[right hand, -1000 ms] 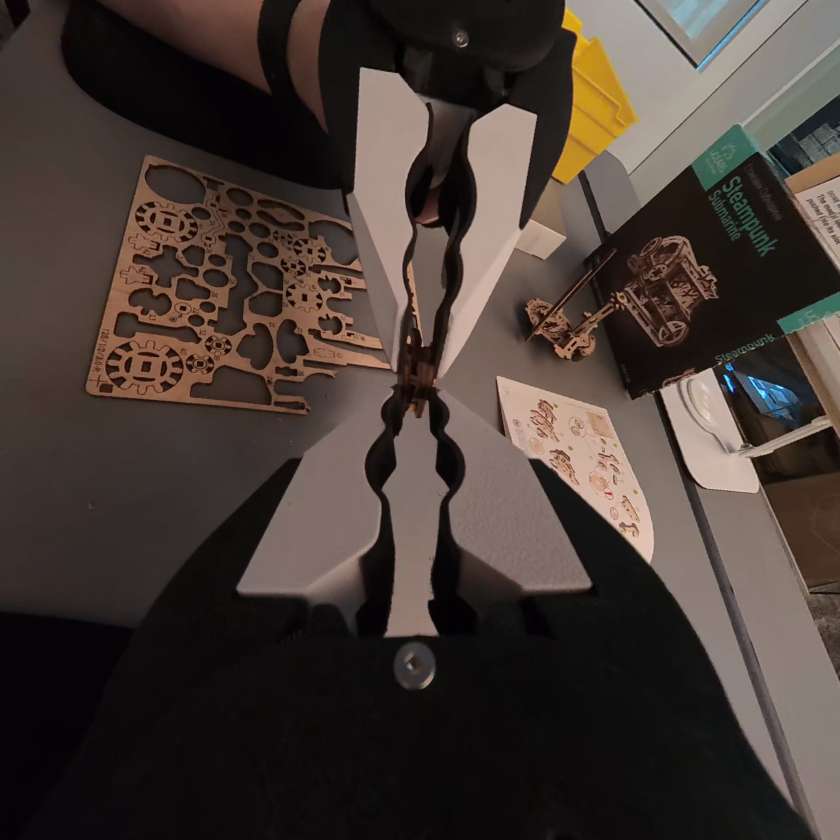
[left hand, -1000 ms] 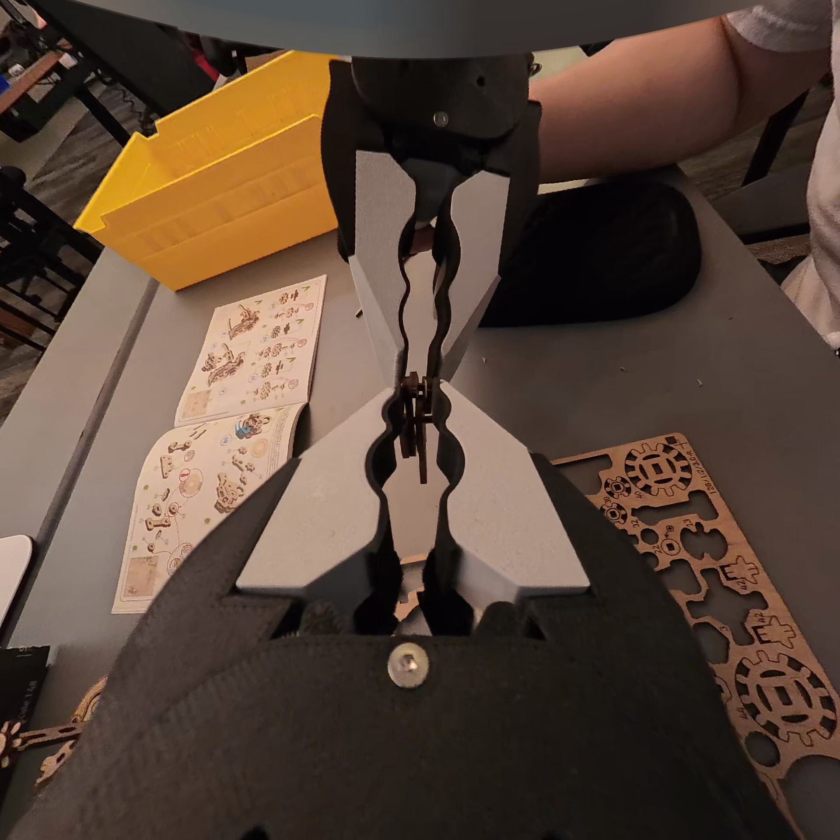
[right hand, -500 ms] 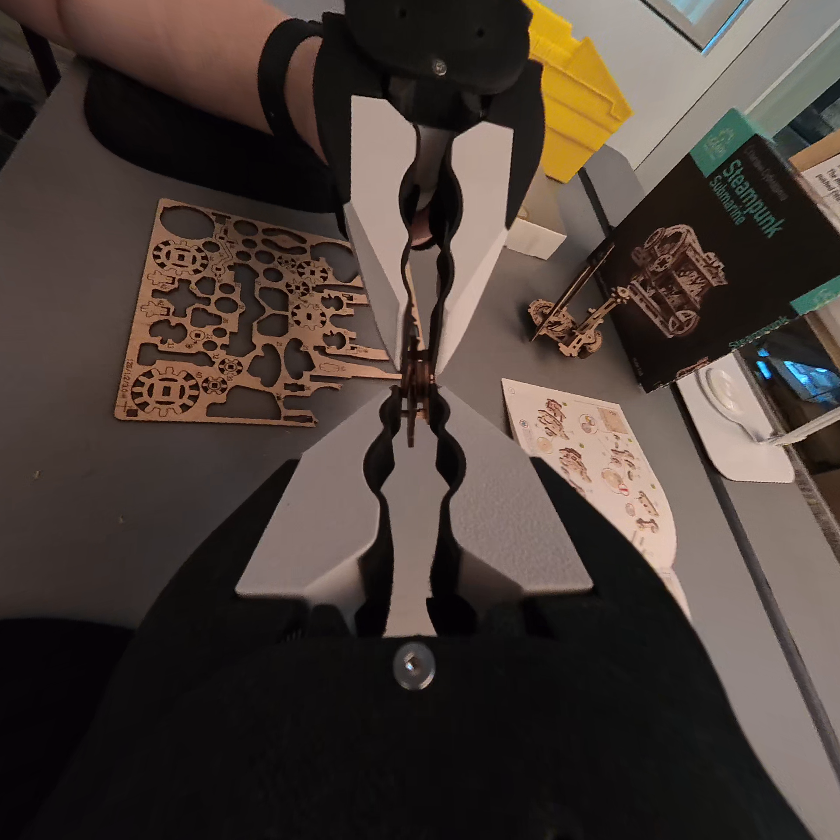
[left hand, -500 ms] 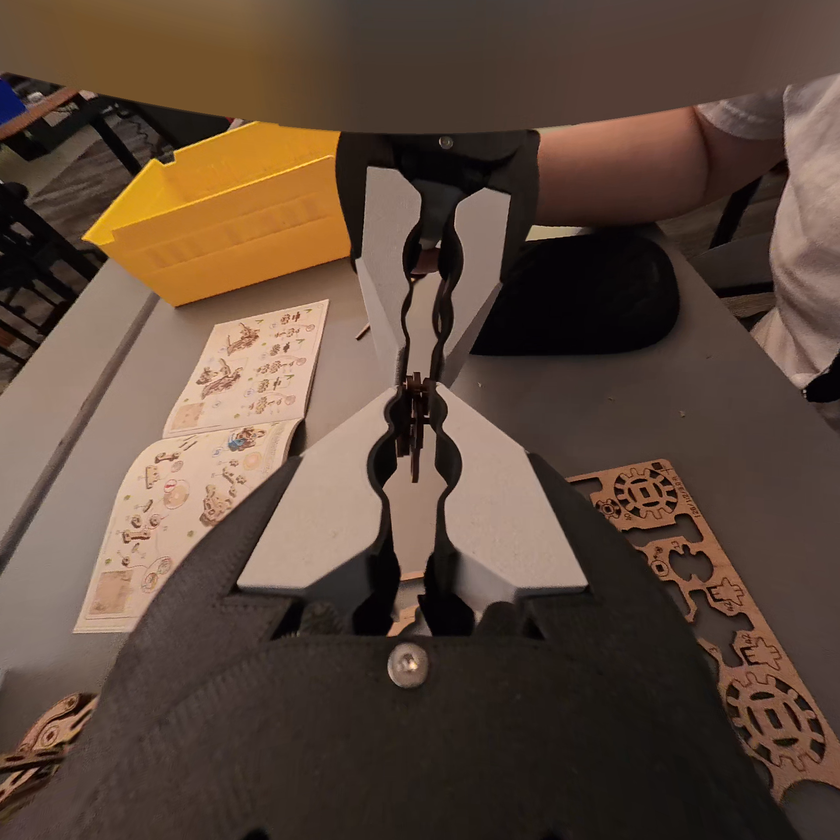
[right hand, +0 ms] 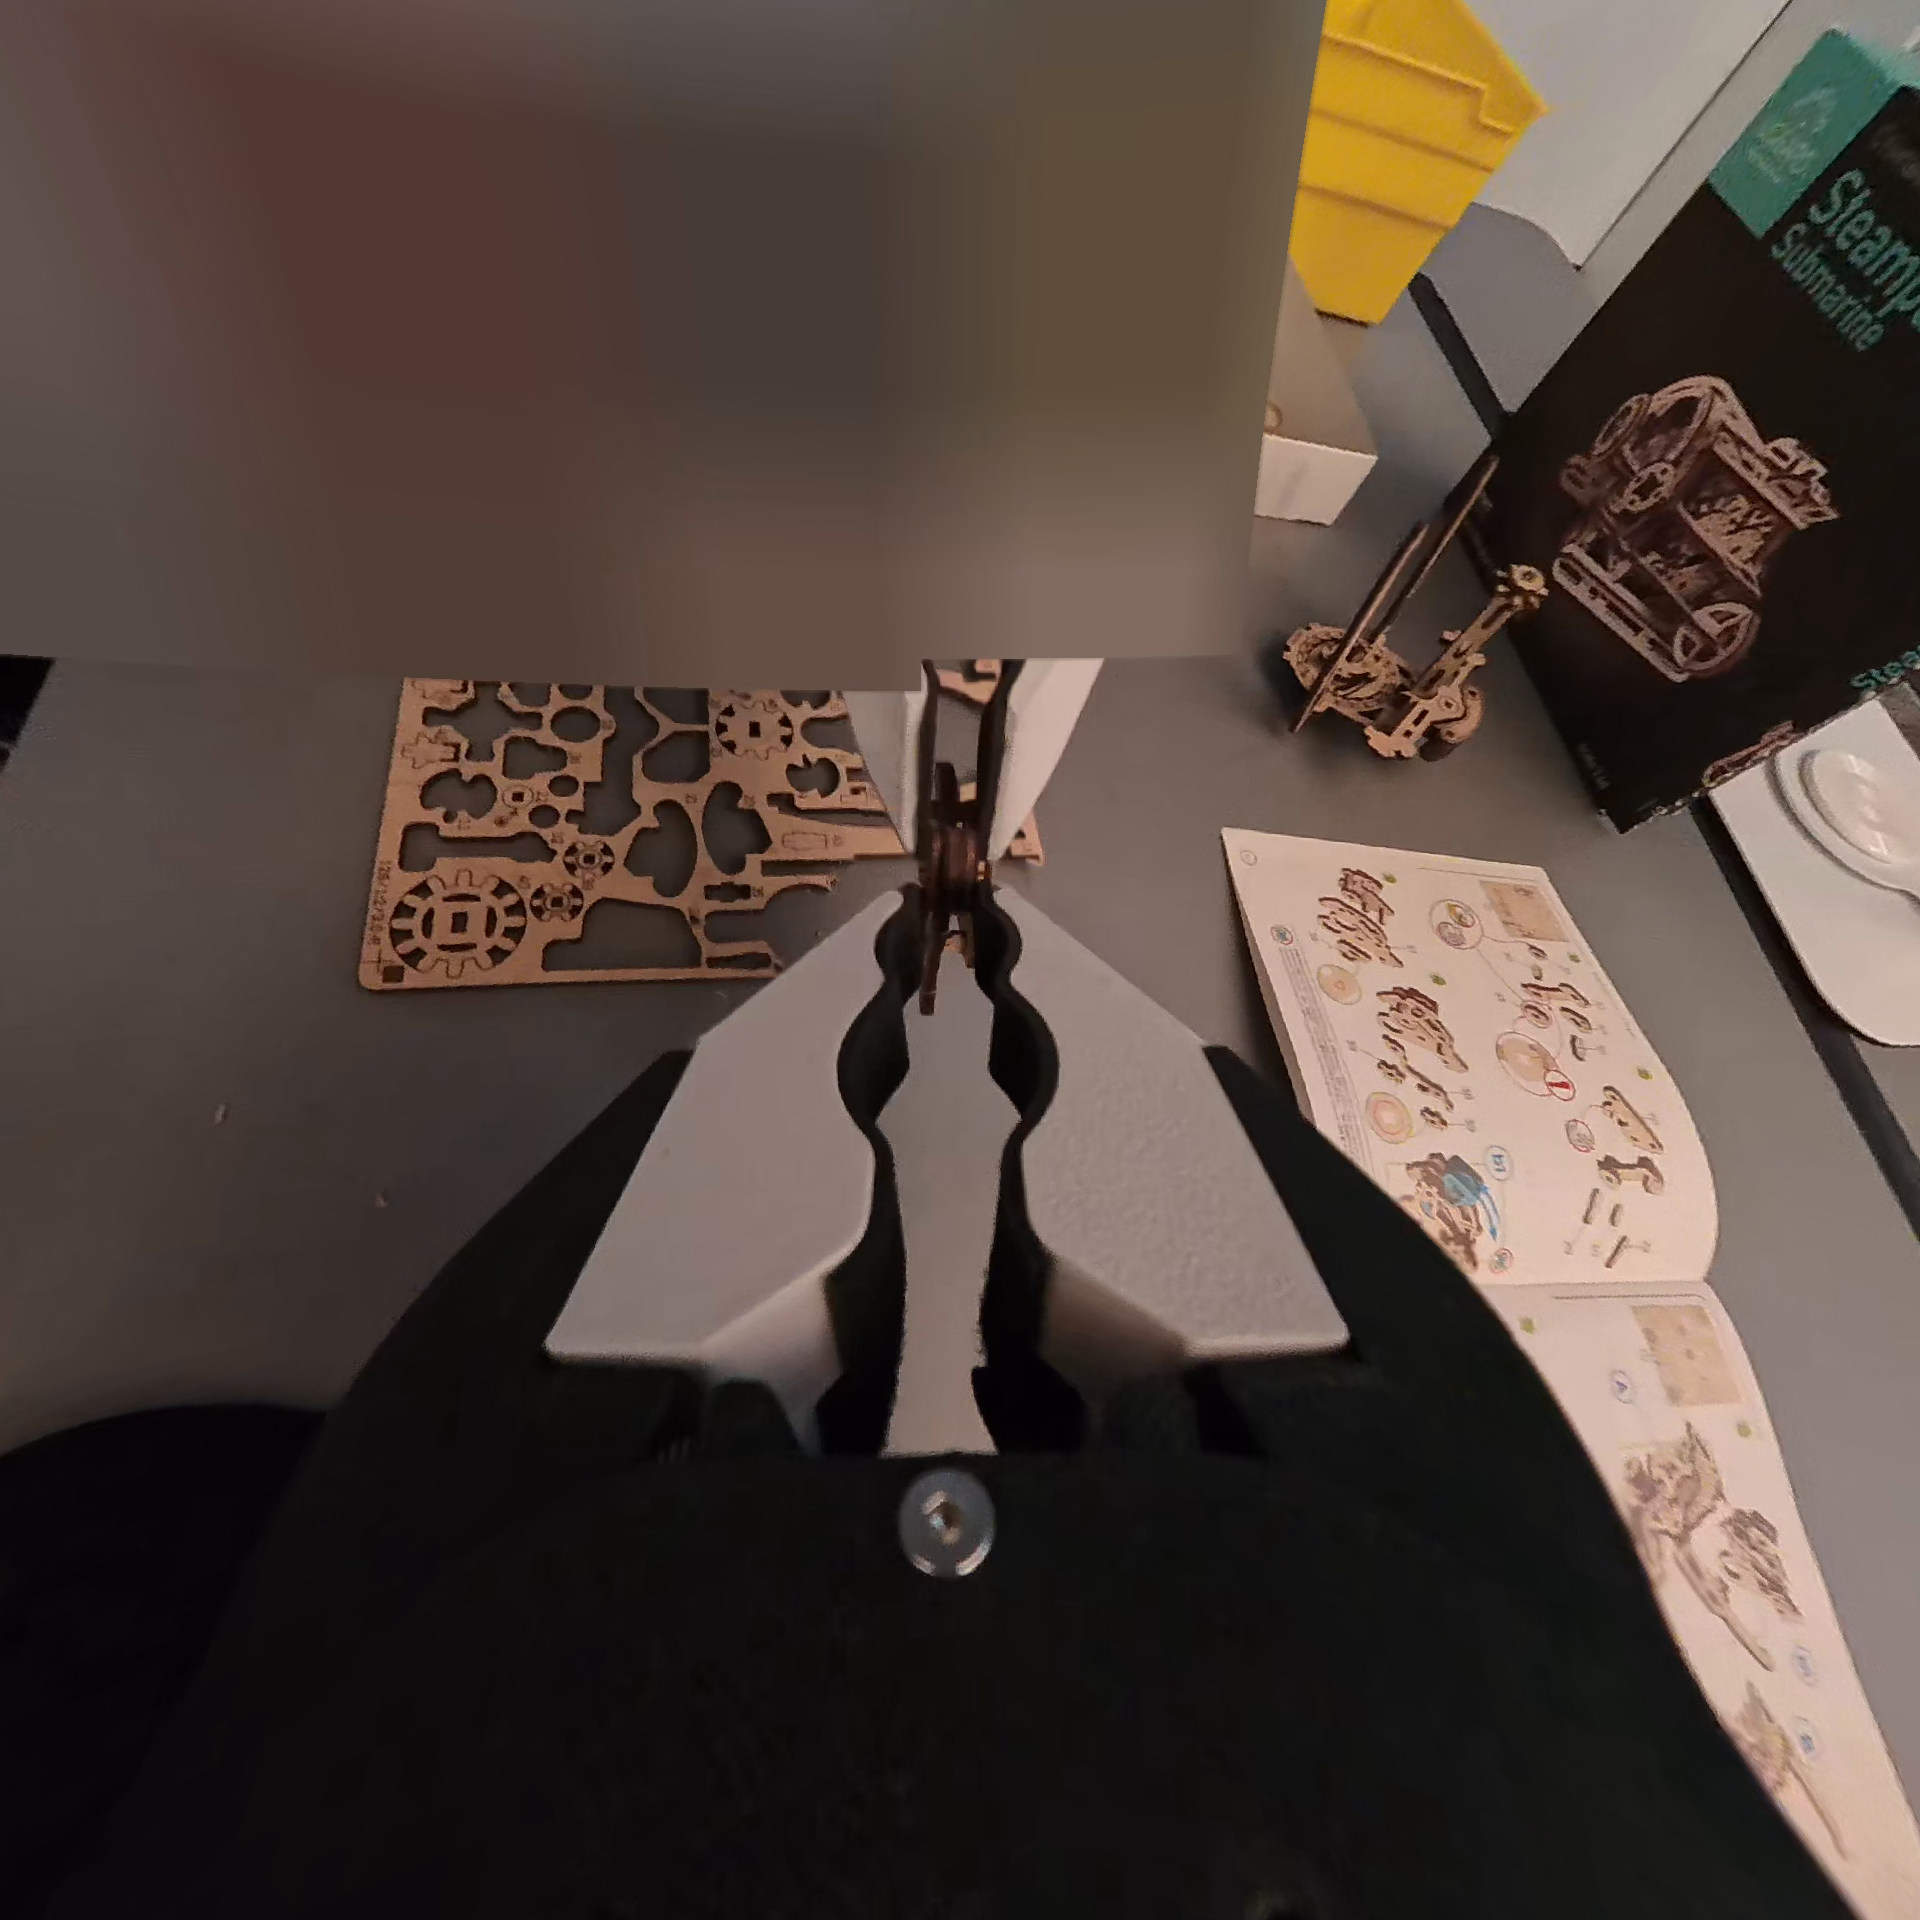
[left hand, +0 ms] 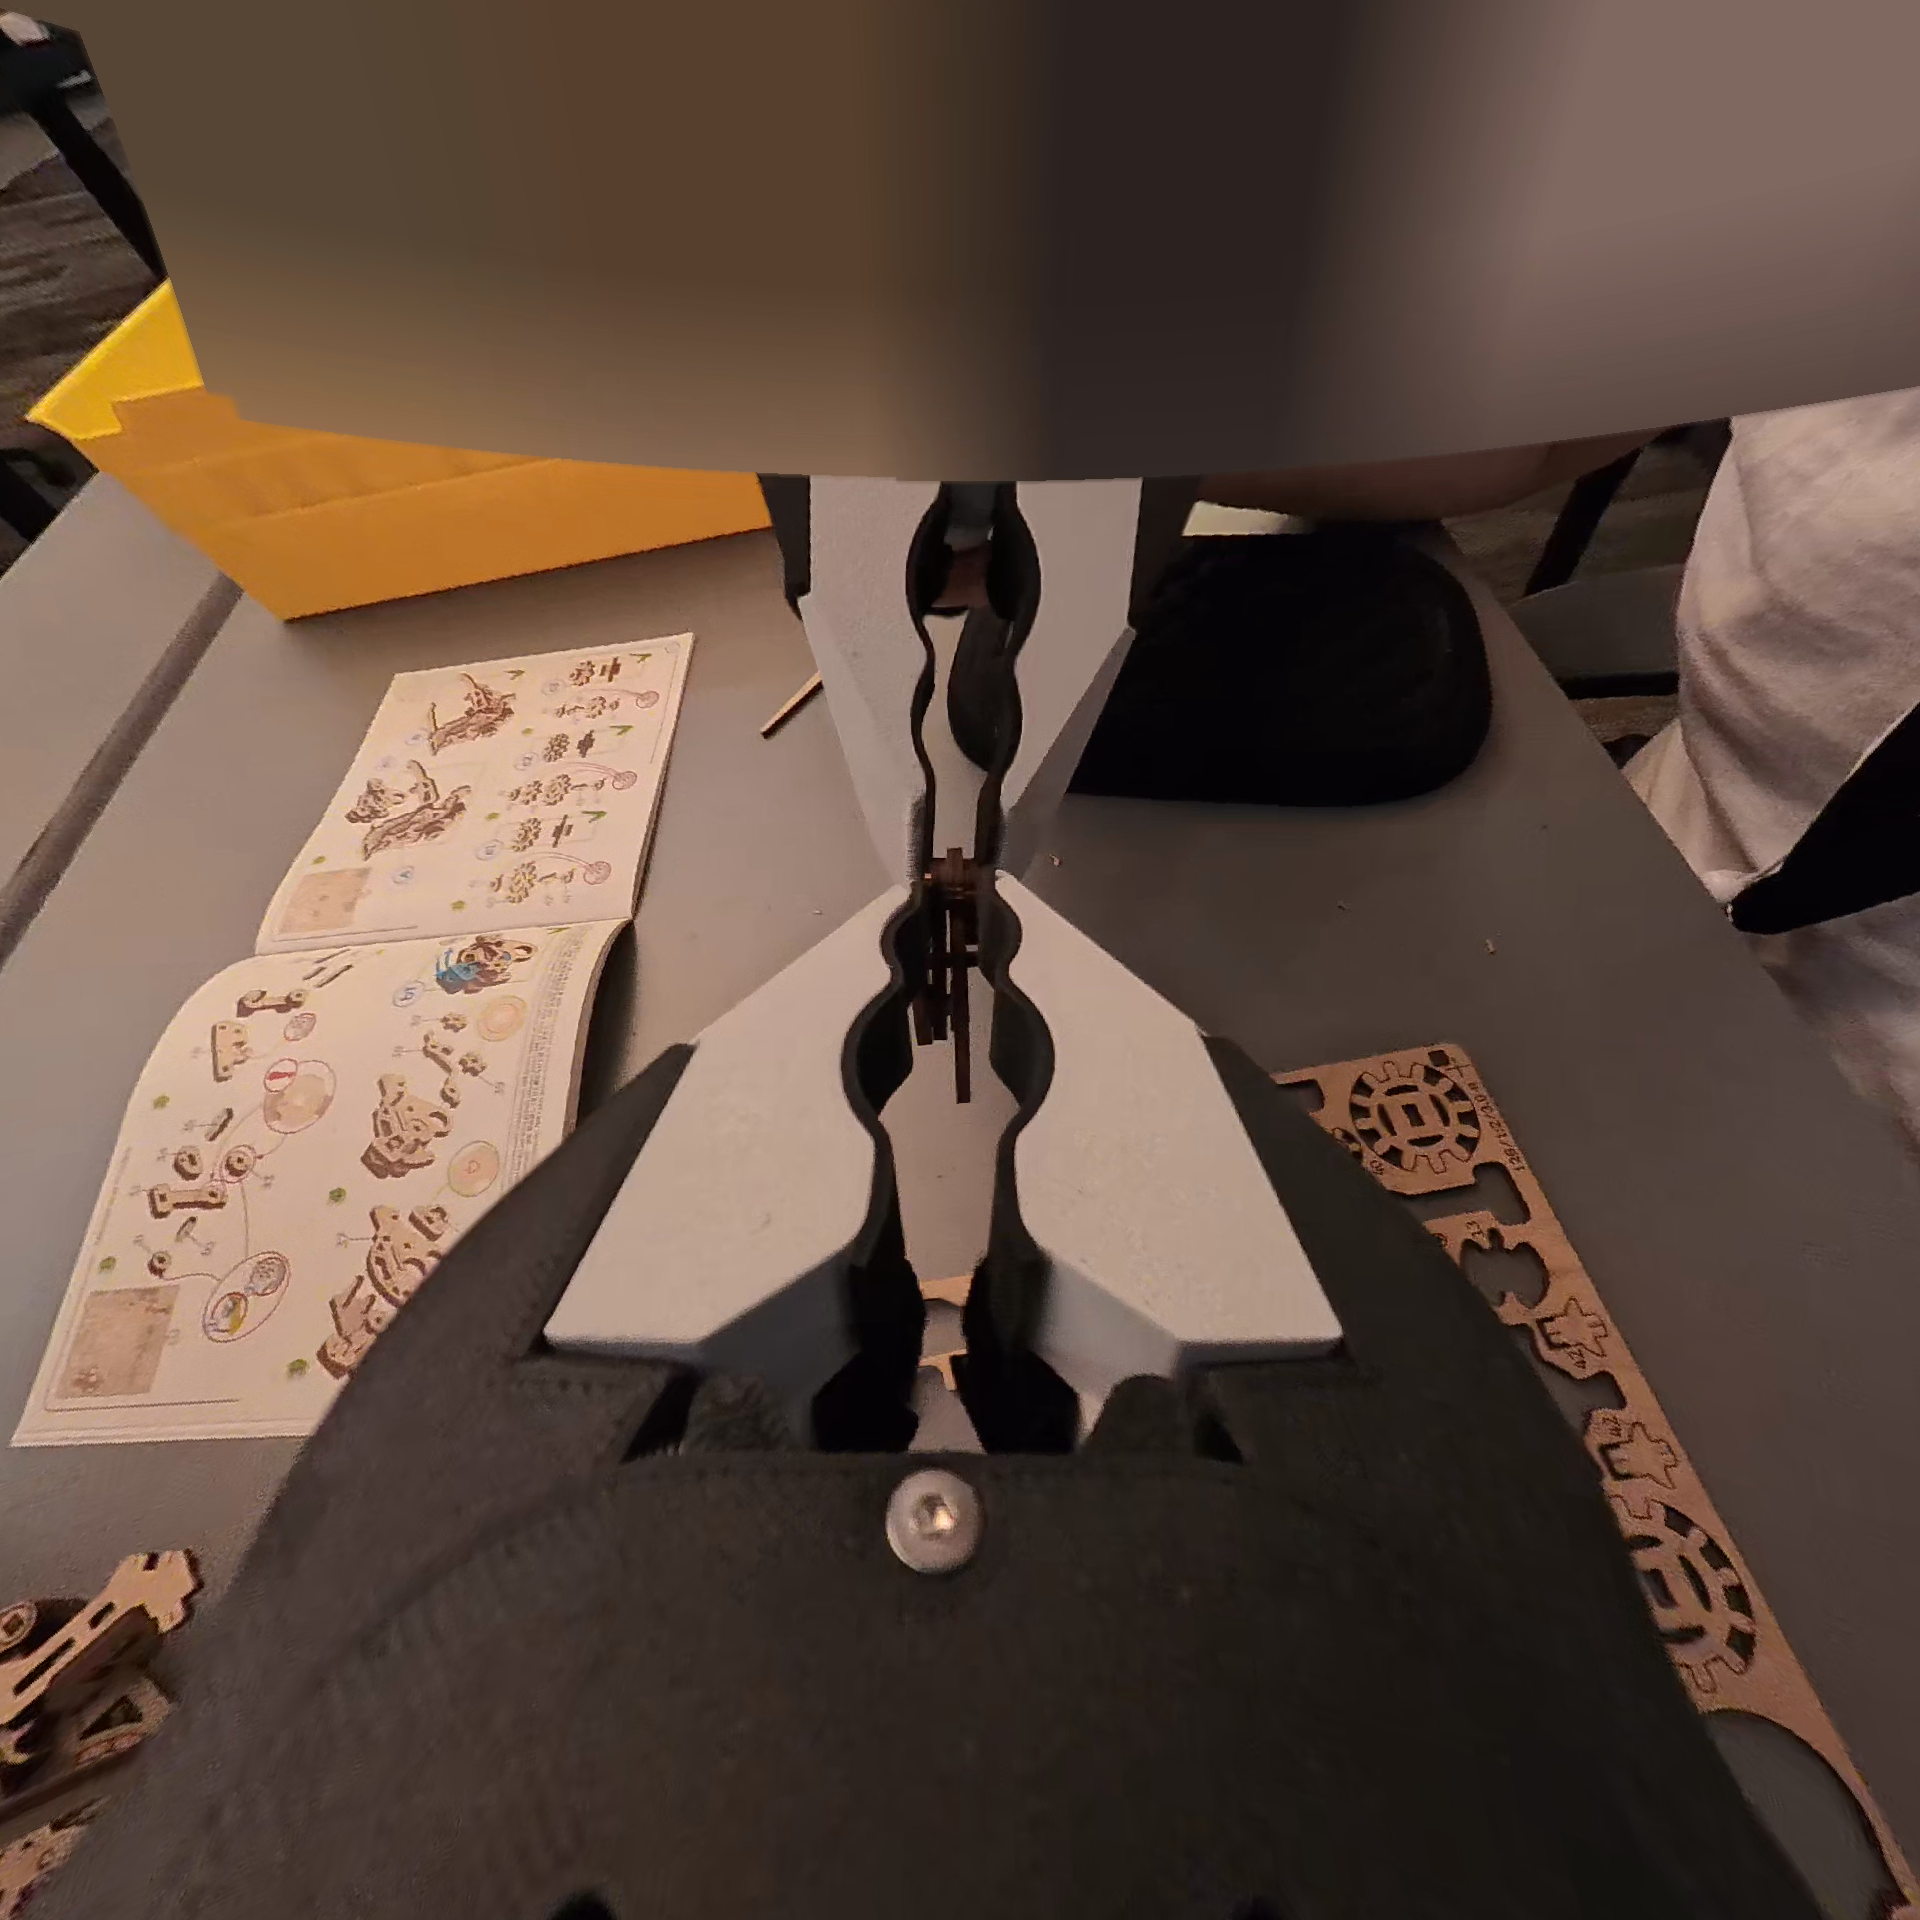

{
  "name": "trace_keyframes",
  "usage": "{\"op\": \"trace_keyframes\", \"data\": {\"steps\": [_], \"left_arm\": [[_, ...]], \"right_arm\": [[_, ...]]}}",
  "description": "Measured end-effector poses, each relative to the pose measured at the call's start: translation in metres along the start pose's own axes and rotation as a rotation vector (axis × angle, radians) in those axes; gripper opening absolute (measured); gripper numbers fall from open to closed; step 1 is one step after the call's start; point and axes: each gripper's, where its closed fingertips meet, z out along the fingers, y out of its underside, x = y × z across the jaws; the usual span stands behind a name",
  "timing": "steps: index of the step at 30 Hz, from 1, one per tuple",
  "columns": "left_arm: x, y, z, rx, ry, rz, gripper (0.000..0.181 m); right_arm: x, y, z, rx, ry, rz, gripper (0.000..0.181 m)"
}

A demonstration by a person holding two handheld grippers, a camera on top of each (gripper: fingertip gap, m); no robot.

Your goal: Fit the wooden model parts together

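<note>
My left gripper [left hand: 951,899] and right gripper [right hand: 948,902] meet tip to tip above the table [left hand: 1299,935], both pinching the wooden part [left hand: 948,961] held edge-on between them. Booklet [left hand: 416,987] lies at 9 o'clock in the left wrist view, fret sheet [left hand: 1538,1299] at 4, bin [left hand: 416,530] at 11. Bare table shows at 2 o'clock.

1. Looks like an office/hobby workspace: grey table [left hand: 1299,935] sitting w/ more desks behind.
2. Kit stuff lying about: booklet [left hand: 416,935], cut-out sheet [right hand: 582,842], kit box [right hand: 1745,436] standing, half-built model [right hand: 1392,675].
3. Yellow bin [left hand: 416,509] sitting at table edge.
</note>
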Motion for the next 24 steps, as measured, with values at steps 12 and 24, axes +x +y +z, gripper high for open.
{"op": "trace_keyframes", "data": {"steps": [12,24], "left_arm": [[-0.010,-0.016,-0.004,0.153,0.099,-0.354,0.007],[-0.017,-0.007,-0.003,0.189,0.208,-0.658,0.007]], "right_arm": [[0.006,-0.011,-0.012,0.201,-0.216,0.398,0.007],[0.008,-0.007,-0.005,0.267,-0.397,0.738,0.007]]}}
